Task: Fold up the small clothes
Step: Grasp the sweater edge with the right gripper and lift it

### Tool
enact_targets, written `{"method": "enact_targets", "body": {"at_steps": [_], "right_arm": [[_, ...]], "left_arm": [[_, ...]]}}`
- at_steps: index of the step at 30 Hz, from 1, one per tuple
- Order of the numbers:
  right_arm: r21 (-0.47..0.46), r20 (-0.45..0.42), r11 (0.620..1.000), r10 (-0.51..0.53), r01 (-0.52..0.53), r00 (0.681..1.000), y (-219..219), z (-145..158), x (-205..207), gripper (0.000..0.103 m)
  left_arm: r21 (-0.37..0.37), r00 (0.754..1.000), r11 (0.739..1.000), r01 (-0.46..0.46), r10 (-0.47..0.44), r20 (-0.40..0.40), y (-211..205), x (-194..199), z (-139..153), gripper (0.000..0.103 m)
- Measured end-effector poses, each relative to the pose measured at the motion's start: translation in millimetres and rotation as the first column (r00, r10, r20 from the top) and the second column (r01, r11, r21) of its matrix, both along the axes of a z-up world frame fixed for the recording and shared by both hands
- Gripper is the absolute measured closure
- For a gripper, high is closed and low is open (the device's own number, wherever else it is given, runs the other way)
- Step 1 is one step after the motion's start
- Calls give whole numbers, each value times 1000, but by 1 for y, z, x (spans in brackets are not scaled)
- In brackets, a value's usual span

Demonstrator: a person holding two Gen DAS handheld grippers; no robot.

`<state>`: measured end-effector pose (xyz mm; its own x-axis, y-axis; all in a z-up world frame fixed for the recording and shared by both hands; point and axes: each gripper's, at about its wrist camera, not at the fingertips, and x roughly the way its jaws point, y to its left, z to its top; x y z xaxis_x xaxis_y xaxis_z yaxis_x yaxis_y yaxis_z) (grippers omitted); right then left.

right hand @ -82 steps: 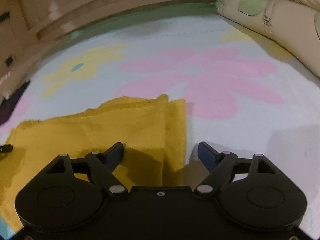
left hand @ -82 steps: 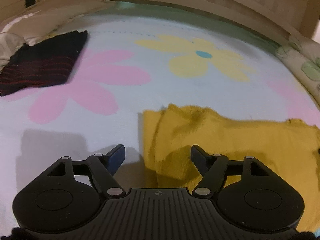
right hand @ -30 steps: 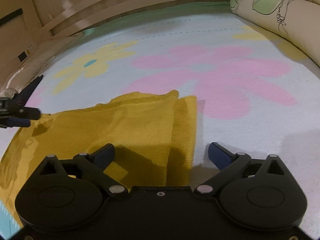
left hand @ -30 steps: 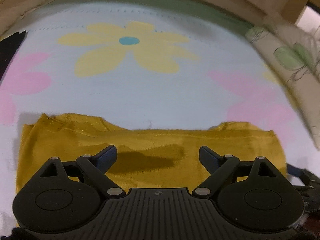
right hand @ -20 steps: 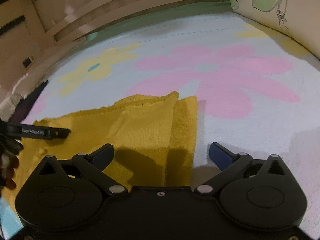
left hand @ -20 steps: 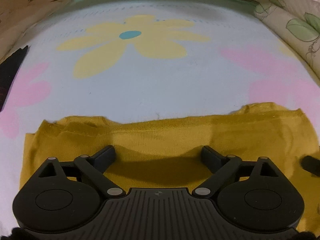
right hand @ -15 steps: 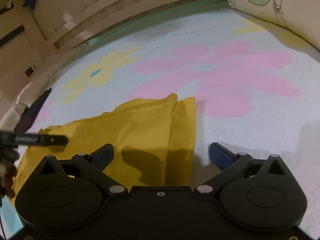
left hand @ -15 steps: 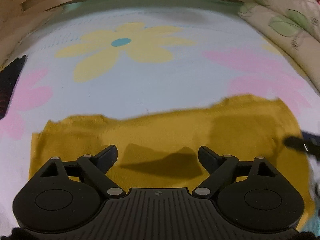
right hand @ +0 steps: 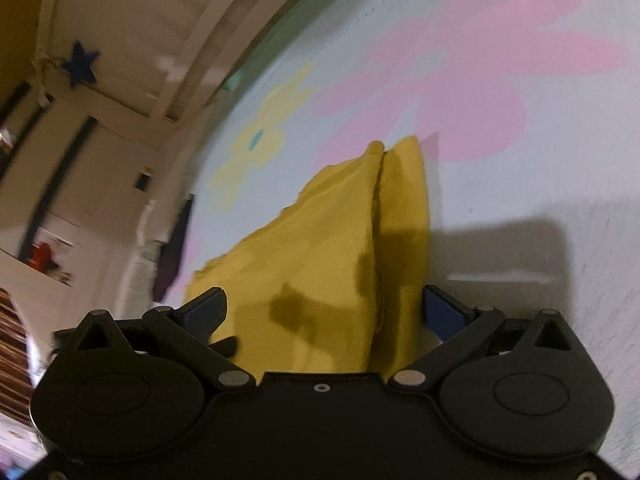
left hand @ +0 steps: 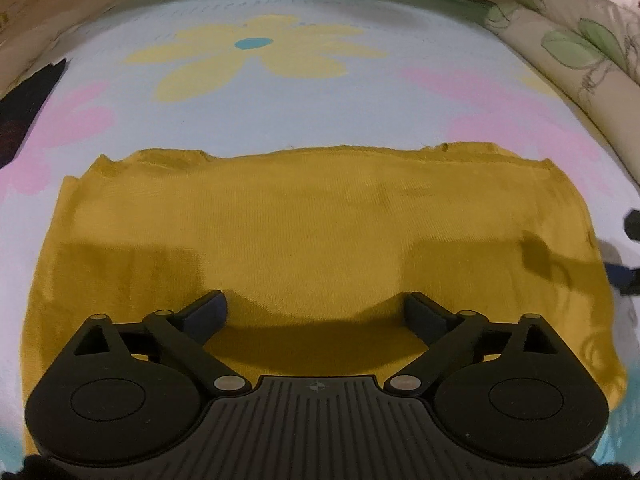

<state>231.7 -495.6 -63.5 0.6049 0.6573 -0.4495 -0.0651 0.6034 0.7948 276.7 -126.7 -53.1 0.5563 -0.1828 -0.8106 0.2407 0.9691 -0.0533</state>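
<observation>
While the cloth lay spread: both claws hung over it with nothing gripped.
Cloth: a yellow cloth [left hand: 312,224] lay flat on the flowered sheet [left hand: 280,108], just ahead of and under the left claw [left hand: 316,310], reaching past both its fingers.
Left claw: released, jaws wide; they had just been opening, with cloth below them but none pinched.
Right claw: the right claw [right hand: 324,306] was tilted and also released, jaws wide over the cloth's right end, its right finger [right hand: 442,308] at the cloth's outer edge.
Done: at the right end one side strip [right hand: 404,216] seemed already turned in, a lengthwise seam showing just ahead of the right claw; the left view showed a stepped edge at the cloth's left end too, so I judged both sides folded in.
Left: a crosswise fold, likely end to end, then setting it aside; not yet begun.
Hidden: the cloth's near edge sat under both claw bodies.
Cut off: a dark garment [left hand: 24,108] far left of the left claw ran out of frame; folded or not, unclear.
Blurred: the right view was smeared, so room details beyond the bed could not be read.
</observation>
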Motion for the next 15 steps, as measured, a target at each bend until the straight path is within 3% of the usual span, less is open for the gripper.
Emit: {"method": "enact_targets", "body": {"at_steps": [7,8,9,10,11,15], "right_arm": [[-15,27,999,33,-33,999,9,2,0,1],[-26,19,999,35,-34,999,10,3,1,9],[-20,-3,999,47,-47,999,12,1,4,38],[-3,-51,998,67,-68,996,15,-5,9,53],[5,-97,997,75,-75,992,21,-12,12,73],[-106,-71,992,68,-75,995,33,1,9,74]], "left_arm": [[1,1000,1000,18,-18,8,1,-2,1,3],[-9,1000,1000,11,-11,-7,3,0,4,10],[-16,1000,1000,-4,4,-12,6,1,8,17],[-24,999,999,-31,30,-18,11,2,14,27],[-36,999,998,-44,43,-28,15,4,18,31],[-14,992,993,-115,114,-53,40,1,37,31]]}}
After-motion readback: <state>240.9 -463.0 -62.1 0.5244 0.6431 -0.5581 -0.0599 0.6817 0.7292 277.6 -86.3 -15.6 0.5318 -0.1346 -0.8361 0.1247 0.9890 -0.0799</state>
